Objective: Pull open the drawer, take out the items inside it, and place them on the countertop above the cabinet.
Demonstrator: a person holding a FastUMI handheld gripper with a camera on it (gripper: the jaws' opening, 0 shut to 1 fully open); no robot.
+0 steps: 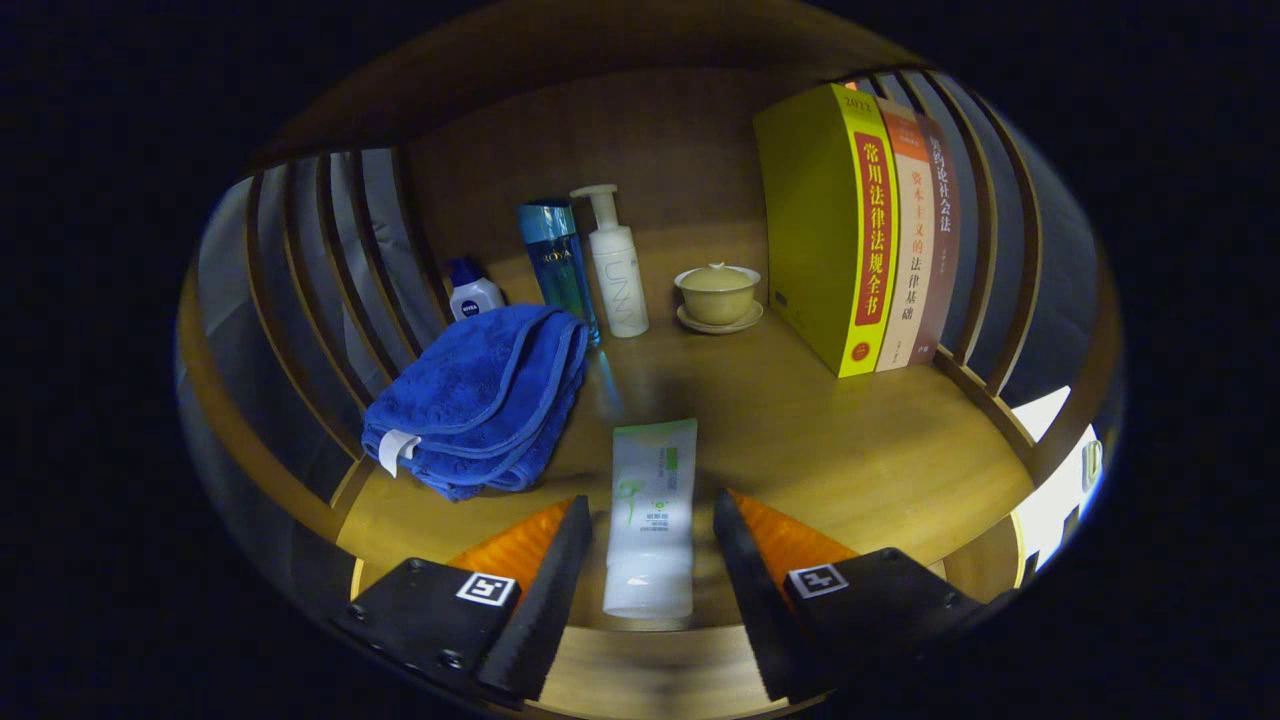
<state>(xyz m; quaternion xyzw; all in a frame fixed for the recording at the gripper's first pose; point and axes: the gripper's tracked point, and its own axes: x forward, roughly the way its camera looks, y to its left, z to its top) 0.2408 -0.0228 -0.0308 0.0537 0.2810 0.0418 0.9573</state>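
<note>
Gripper view | white tube (652,515) flat on countertop (850,450) | tool (648,550) open astride

A white plastic tube with green print (651,510), a deep blue folded terry towel (483,398), a yellow thick book (830,225) — red spine label — on a brown wooden countertop (850,440).

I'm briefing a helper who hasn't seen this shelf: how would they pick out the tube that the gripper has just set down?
On the wooden countertop, left of the upright books and right of the folded blue towel, a white tube lies flat. Its capped end sits between the open gripper's fingers, untouched. Unlike the bottles standing at the back, it lies down and bears green print.
</note>
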